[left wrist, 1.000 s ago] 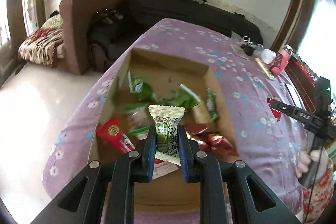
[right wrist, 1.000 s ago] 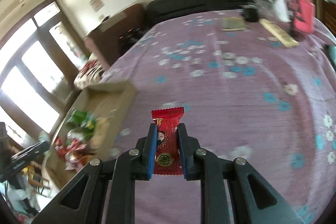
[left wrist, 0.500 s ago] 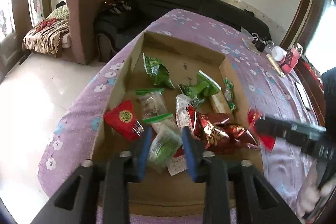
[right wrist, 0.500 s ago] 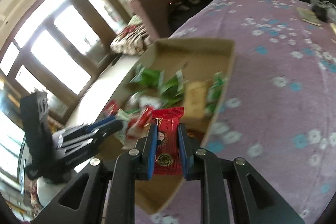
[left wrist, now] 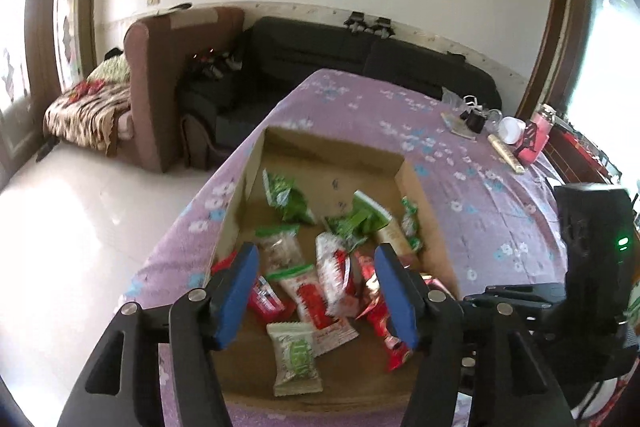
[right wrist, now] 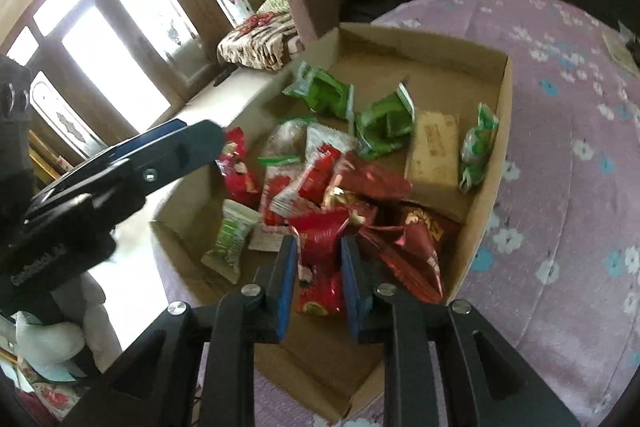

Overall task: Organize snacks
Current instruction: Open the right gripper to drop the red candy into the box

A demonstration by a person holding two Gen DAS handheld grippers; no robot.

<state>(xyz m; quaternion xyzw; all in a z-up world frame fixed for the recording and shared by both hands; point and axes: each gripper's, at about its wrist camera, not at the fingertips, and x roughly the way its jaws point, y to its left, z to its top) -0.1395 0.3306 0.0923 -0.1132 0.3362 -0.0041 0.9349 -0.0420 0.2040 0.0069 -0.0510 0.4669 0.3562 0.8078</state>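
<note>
Cardboard box (right wrist: 505, 115) snack-crowded, left tool (left wrist: 316, 293) spread, right tool (right wrist: 319, 269) pinching red packet (right wrist: 320, 267)

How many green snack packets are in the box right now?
4 green packets: far left, middle, right edge, and a pale one near the front. The red pile may hide more.

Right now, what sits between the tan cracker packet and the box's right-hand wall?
In the right wrist view, a small green wrapped snack lies between the tan cracker packet and the cardboard box wall.
</note>
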